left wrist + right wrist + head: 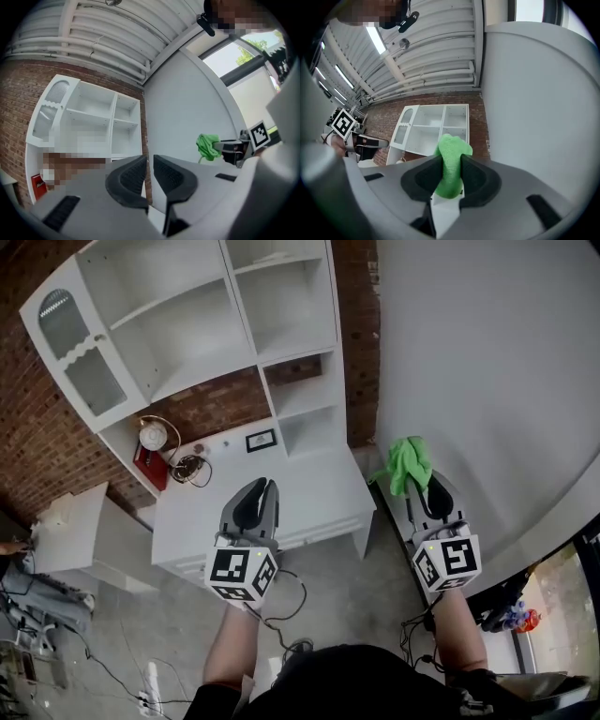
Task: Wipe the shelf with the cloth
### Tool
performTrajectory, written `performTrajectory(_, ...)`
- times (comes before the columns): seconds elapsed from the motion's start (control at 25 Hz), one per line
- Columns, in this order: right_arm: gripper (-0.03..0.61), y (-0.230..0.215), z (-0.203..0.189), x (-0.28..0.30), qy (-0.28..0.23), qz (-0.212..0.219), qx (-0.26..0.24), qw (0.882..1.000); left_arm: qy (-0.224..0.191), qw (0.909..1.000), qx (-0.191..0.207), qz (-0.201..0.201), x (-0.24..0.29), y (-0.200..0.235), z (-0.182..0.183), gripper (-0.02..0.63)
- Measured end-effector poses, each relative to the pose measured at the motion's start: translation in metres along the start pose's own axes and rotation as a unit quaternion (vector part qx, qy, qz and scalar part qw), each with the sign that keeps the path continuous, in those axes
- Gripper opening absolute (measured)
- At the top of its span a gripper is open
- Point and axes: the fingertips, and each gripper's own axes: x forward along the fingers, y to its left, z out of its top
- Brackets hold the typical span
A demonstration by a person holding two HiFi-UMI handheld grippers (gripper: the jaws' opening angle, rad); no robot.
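Head view shows the two hand-held grippers raised side by side in front of the tall white shelf unit with open compartments, which stands against a red brick wall, and no wiping is under way yet. The right hand-held gripper has its dark jaws pressed on the bright green cloth; the right gripper view shows the cloth squeezed between the pads, with a soft bunch standing out above them. It is held in the air to the right of the white tabletop, well apart from the shelf. The left hand-held gripper is over the tabletop; in the left gripper view its jaws are almost together, only a thin slit is between them, and nothing is inside. I think the step in hand is to bring the cloth to the shelf. To do it well, the free bunch should meet the board first, so that the fabric touches the paint and not the hard jaw tips, and the strokes should go along each flat board and into the corners. The cloth looks thick and fluffy, like microfibre, so it will probably fold easily under light pressure. The shelf boards look smooth, painted and hard, with straight edges; one door has a rounded top and a wavy trim. On the lower board are a small dark picture frame and a round object on a stand, so the wiping must go around them.
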Motion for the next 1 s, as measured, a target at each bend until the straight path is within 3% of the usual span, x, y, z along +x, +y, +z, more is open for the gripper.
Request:
performTrajectory(0.24,0.092,-0.02,0.008,-0.009,-0.016,0.029,-0.008,0.999,-0.006,0.9996,0.009,0.025,-0.004,-0.023,0.012,0.046)
performTrajectory(0.44,0.1,-0.028,-0.003,-0.008,-0.012,0.041,0.011,0.999,0.007,0.9989,0.009,0.045,-0.012,-0.027,0.0,0.046)
performTrajectory(0.64,0.1,-0.03,-0.014,0.009,-0.008,0.06,0.014,0.998,0.012,0.9981,-0.005,0.06,0.001,-0.012,-0.009,0.046)
performTrajectory(1.0,0.1,-0.026,-0.034,0.068,0.007,0.042,-0.005,0.999,0.006,0.9988,-0.025,0.042,0.053,0.042,-0.031,0.046)
